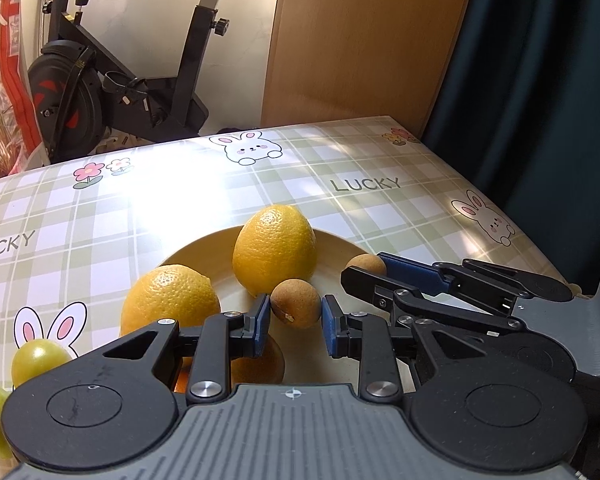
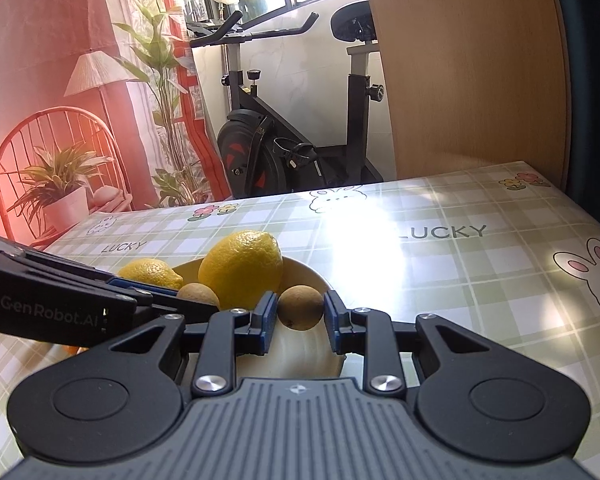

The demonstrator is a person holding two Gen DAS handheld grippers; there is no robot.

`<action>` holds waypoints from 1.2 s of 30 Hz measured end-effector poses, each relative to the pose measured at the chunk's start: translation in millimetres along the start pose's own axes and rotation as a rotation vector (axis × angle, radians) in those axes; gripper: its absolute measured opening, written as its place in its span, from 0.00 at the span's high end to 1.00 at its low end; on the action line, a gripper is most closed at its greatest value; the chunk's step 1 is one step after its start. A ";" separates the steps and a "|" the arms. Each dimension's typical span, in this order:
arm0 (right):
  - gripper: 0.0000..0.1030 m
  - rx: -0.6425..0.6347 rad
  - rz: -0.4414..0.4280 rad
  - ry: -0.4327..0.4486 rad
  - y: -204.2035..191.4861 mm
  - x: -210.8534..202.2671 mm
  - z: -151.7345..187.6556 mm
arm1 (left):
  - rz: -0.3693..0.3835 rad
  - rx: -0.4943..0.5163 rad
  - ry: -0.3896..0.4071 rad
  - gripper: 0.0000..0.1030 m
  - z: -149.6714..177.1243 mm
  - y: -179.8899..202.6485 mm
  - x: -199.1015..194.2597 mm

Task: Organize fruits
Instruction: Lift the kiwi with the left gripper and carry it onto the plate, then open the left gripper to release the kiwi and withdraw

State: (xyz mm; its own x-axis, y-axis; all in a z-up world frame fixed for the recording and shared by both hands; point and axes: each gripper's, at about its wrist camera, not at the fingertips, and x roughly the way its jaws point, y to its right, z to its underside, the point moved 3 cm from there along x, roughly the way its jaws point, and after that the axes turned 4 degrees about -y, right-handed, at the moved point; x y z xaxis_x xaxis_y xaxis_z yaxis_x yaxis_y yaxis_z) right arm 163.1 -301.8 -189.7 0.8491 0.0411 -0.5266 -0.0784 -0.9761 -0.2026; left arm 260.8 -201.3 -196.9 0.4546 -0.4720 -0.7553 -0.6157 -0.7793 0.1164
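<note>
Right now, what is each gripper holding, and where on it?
Left gripper: a small round brown fruit, pinched on opposite sides across its middle. Right gripper: another small round brown fruit, held likewise.

We see a table (image 1: 204, 200) under a green-and-white plaid cloth printed with rabbits, flowers and the word LUCKY. Directly on it rests a pale yellow plate (image 1: 204, 258) near the centre of the left wrist view. At its eight o'clock, two small green fruits (image 1: 36, 360) lie on the cloth.
</note>
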 end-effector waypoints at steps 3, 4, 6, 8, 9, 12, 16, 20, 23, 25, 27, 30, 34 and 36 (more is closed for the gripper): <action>0.73 0.002 0.000 -0.001 1.0 0.1 -0.5 | 0.005 0.001 -0.001 0.72 -0.5 -0.8 0.8; 0.73 0.003 0.007 -0.001 1.1 0.0 -0.3 | 0.007 0.001 -0.002 0.72 -0.8 -0.9 1.2; 0.73 0.008 0.006 -0.003 1.9 1.0 -0.9 | 0.008 0.004 -0.003 0.71 -1.5 -1.1 1.6; 0.73 0.009 0.005 -0.002 2.4 1.3 -1.3 | 0.009 0.010 -0.003 0.71 -1.4 -1.3 2.3; 0.73 0.009 0.005 -0.002 2.5 1.4 -1.5 | 0.010 0.011 -0.001 0.71 -1.1 -1.3 2.2; 0.73 0.011 0.003 0.003 3.8 0.9 -1.7 | 0.009 0.012 0.004 0.71 0.1 -0.4 1.9; 0.72 0.017 -0.003 0.013 4.2 -0.9 -0.6 | 0.018 0.018 0.000 0.71 0.1 0.6 1.8; 0.72 0.023 -0.006 0.022 4.4 -3.2 0.2 | 0.018 0.010 0.013 0.71 0.2 0.4 -1.2; 0.72 0.024 -0.007 0.022 4.4 -3.5 0.6 | 0.026 0.013 0.033 0.71 -1.3 3.0 -9.2; 0.72 0.025 -0.008 0.026 4.8 -4.6 1.1 | 0.027 0.022 0.051 0.71 -2.5 5.6 -16.3; 0.72 0.026 -0.005 0.037 4.4 -6.6 1.8 | 0.024 0.027 0.081 0.71 -3.8 7.1 -26.2; 0.72 0.031 0.005 0.052 4.6 -9.5 2.4 | 0.021 0.011 0.111 0.71 -5.3 0.8 -39.8; 0.71 0.041 0.014 0.052 5.0 -11.8 4.4 | -0.005 -0.033 0.143 0.71 -4.1 -20.4 -63.5; 0.71 0.033 0.018 0.056 2.4 -15.1 6.0 | -0.024 -0.054 0.163 0.71 -2.7 -38.1 -79.8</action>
State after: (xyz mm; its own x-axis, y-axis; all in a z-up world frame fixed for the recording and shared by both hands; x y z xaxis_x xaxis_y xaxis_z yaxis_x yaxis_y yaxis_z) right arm 147.0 -303.5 -187.2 0.8754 0.0105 -0.4833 -0.1106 -0.9689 -0.2213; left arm 249.7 -135.0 -139.3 0.5700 -0.5100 -0.6442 -0.5698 -0.8102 0.1372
